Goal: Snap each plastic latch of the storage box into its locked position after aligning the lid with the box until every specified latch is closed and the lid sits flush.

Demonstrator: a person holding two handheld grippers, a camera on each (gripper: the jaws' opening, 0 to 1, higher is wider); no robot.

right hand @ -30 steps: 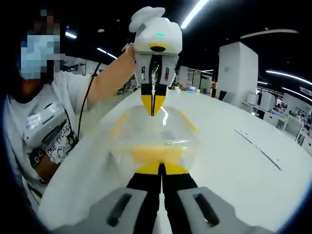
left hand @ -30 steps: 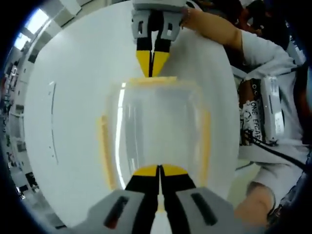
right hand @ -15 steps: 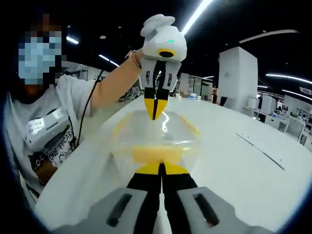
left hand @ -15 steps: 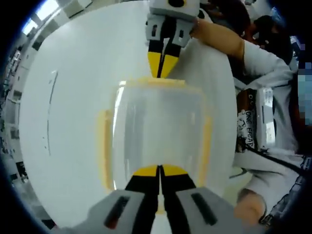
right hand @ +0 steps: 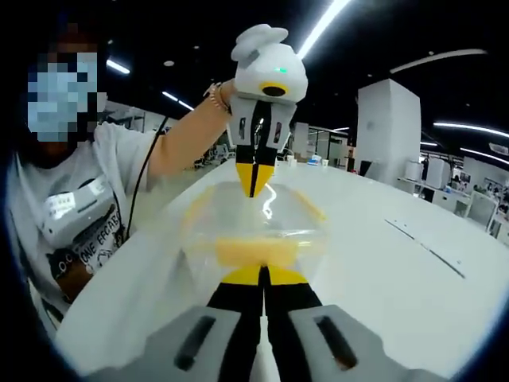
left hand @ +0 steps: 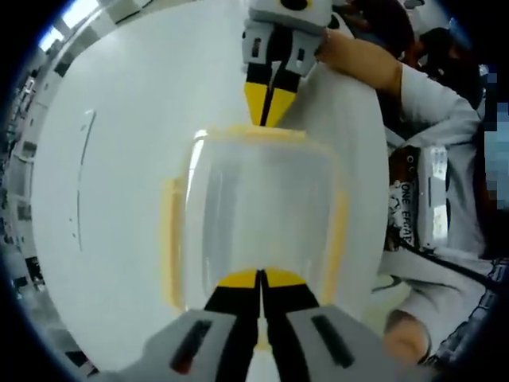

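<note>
- Left gripper view: the left gripper (left hand: 261, 278), jaws clenched, rests at the near end of the clear storage box (left hand: 258, 215) on the white desk (left hand: 119, 159); the right gripper (left hand: 270, 111), jaws clenched, points at the far yellow latch (left hand: 254, 132).
- Right gripper view: the right gripper (right hand: 262, 276), jaws pressed together, sits against a yellow latch (right hand: 254, 251) of the storage box (right hand: 254, 223); the left gripper (right hand: 254, 181) hangs over the far end.

Two close views from opposite ends of the storage box (left hand: 258, 211) (each facing the other gripper).
</note>
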